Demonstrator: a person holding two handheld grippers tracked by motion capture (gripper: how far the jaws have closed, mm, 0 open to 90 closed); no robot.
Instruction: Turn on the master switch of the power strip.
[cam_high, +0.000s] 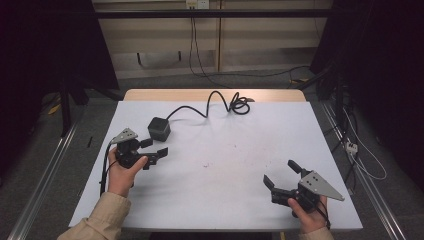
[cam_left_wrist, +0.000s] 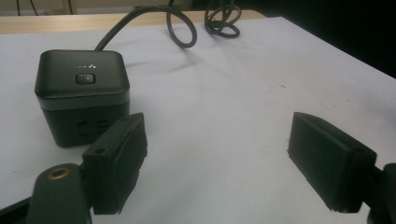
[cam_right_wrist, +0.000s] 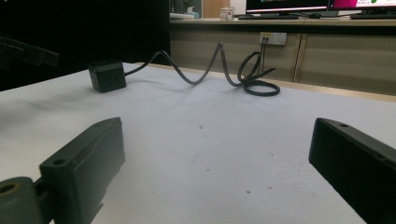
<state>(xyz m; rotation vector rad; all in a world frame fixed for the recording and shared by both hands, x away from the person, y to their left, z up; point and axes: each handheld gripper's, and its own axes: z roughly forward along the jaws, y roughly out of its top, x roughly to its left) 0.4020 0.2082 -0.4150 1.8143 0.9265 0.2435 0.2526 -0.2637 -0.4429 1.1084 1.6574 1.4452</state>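
Note:
A black cube-shaped power strip (cam_high: 159, 128) rests on the white table (cam_high: 225, 165) at the left rear, its black cable (cam_high: 210, 102) looping back to a coil (cam_high: 240, 104) near the far edge. My left gripper (cam_high: 154, 148) is open just in front of the cube, which sits beside its left jaw in the left gripper view (cam_left_wrist: 82, 93). My right gripper (cam_high: 281, 173) is open near the front right, empty; its view shows the cube (cam_right_wrist: 107, 76) far off with the cable (cam_right_wrist: 219, 65).
The table's wooden far edge (cam_high: 215, 94) shows beyond the white cover. Metal rails (cam_high: 45, 170) run along both sides on the floor. Loose wires and a plug block (cam_high: 351, 146) lie on the floor to the right.

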